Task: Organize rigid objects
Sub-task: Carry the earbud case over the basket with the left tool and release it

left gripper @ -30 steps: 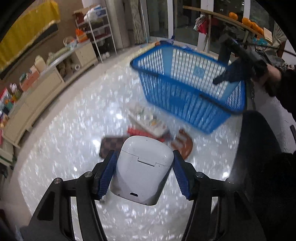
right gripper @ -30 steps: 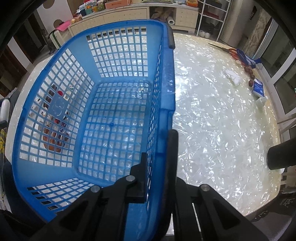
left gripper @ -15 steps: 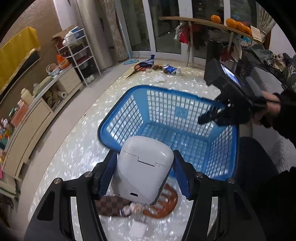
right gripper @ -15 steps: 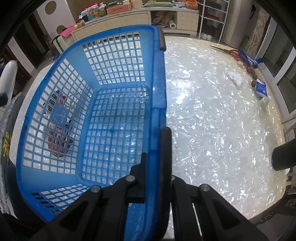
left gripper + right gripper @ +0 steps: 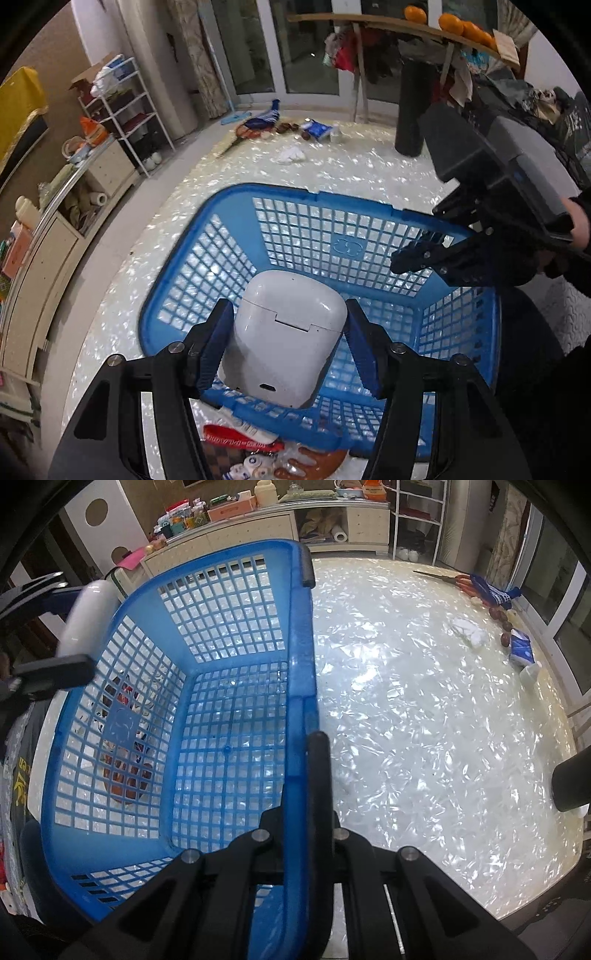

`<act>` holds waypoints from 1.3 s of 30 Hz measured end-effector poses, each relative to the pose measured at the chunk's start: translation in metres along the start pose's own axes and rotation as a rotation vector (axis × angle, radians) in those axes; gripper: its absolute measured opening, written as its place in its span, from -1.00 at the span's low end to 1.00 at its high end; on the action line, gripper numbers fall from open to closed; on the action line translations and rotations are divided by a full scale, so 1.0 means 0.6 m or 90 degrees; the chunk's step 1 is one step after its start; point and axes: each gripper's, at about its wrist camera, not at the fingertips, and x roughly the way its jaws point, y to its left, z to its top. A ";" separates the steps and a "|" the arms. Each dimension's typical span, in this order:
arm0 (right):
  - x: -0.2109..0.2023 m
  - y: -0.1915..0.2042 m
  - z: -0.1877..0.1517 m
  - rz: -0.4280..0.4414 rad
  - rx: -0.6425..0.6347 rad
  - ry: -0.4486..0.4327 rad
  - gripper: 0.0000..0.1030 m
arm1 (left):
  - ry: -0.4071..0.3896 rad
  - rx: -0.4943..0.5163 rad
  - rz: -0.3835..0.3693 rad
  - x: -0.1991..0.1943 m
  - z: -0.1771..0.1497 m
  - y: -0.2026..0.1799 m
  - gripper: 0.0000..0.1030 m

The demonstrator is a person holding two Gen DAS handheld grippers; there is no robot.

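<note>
1. White glossy plastic earbud case (image 5: 286, 338) is clamped between the blue pads of the left tongs (image 5: 288, 354), held above the blue lattice plastic basket (image 5: 236, 206).
2. Right tongs (image 5: 308, 797) are clenched on the basket's rim, steadying it on the pearly counter (image 5: 424, 720).
3. Step in hand: carrying the case over the basket. Next move calls for lowering, then releasing.
4. Case's long axis runs along the fingers, domed lid forward, charging port toward the camera.
</note>
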 end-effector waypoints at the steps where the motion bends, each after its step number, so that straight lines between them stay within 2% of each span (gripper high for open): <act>1: 0.000 0.000 0.000 -0.001 0.000 -0.001 -0.92 | 0.005 0.006 -0.003 0.009 0.002 -0.004 0.26; 18: -0.004 -0.002 -0.002 0.006 0.002 -0.006 -0.92 | 0.086 0.049 -0.039 0.112 -0.004 -0.018 0.26; 26: -0.003 -0.003 -0.002 0.007 0.003 -0.009 -0.92 | 0.128 0.080 -0.030 0.127 0.000 -0.027 0.26; 35: -0.004 -0.003 -0.002 0.009 0.000 -0.009 -0.91 | 0.147 0.106 -0.006 0.129 -0.004 -0.039 0.26; 39: -0.003 -0.002 -0.001 0.009 -0.002 -0.010 -0.91 | 0.141 0.097 -0.013 0.126 -0.004 -0.036 0.30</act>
